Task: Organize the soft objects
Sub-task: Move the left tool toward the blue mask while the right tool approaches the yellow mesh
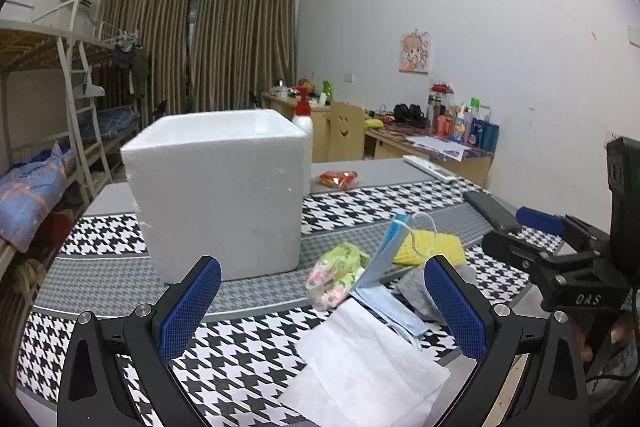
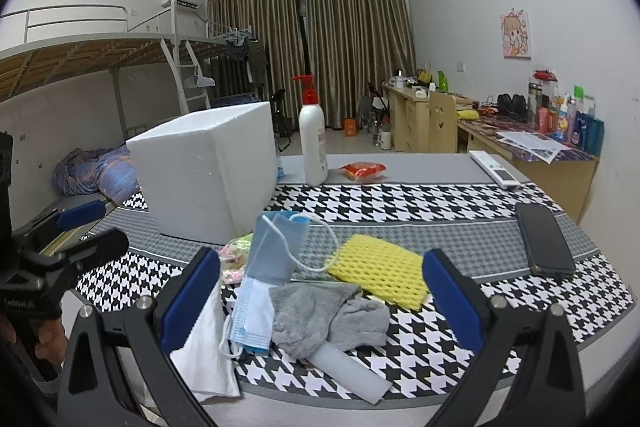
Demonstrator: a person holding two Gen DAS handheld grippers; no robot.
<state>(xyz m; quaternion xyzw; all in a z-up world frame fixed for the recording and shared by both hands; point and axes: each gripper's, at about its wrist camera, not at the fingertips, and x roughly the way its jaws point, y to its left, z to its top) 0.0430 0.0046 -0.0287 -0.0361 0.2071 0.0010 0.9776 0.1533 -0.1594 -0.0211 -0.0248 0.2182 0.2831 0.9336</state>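
Observation:
A white foam box (image 1: 218,193) stands on the houndstooth cloth, also in the right wrist view (image 2: 208,171). Soft things lie in front of it: a blue face mask (image 1: 384,267) (image 2: 268,259), a yellow sponge (image 1: 434,247) (image 2: 378,269), a grey cloth (image 2: 328,319) (image 1: 414,291), a white tissue (image 1: 368,367) (image 2: 208,351) and a green floral packet (image 1: 336,277) (image 2: 234,257). My left gripper (image 1: 322,307) is open and empty above the tissue. My right gripper (image 2: 320,301) is open and empty over the grey cloth.
A black phone (image 2: 546,239) lies at the right. A pump bottle (image 2: 313,143), a red snack packet (image 2: 362,171) and a white remote (image 2: 494,169) sit farther back. A white foam strip (image 2: 352,371) lies under the grey cloth near the table's front edge.

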